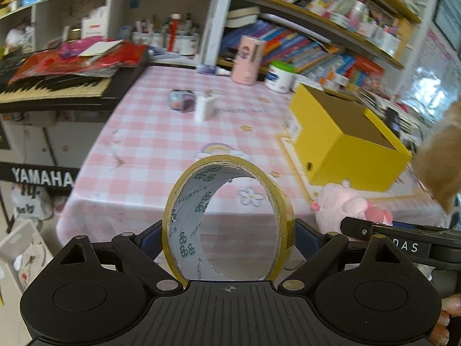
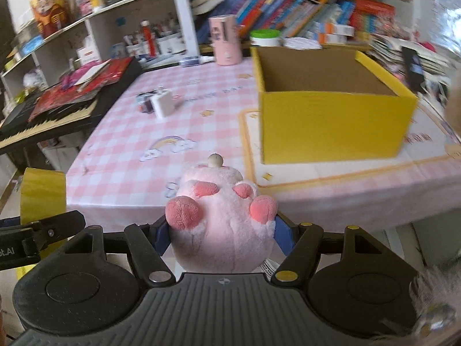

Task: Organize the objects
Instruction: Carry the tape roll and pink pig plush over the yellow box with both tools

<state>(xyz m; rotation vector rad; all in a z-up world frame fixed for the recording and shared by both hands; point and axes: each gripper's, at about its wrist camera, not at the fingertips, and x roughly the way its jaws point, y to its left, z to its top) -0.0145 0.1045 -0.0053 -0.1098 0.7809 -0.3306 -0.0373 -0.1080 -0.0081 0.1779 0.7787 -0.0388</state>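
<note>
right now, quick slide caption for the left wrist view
Left gripper holds a tape roll upright before the pink checked table and open yellow box.

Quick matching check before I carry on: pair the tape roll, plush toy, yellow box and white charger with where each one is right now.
Things:
1. tape roll
2. pink plush toy
3. yellow box
4. white charger

Places:
A. standing open-topped on the table's right side
B. gripped in the right gripper
C. lying mid-table, beside a small dark item
D. gripped in the left gripper

Pairs: 1-D, 2-B, 3-A, 4-C
</note>
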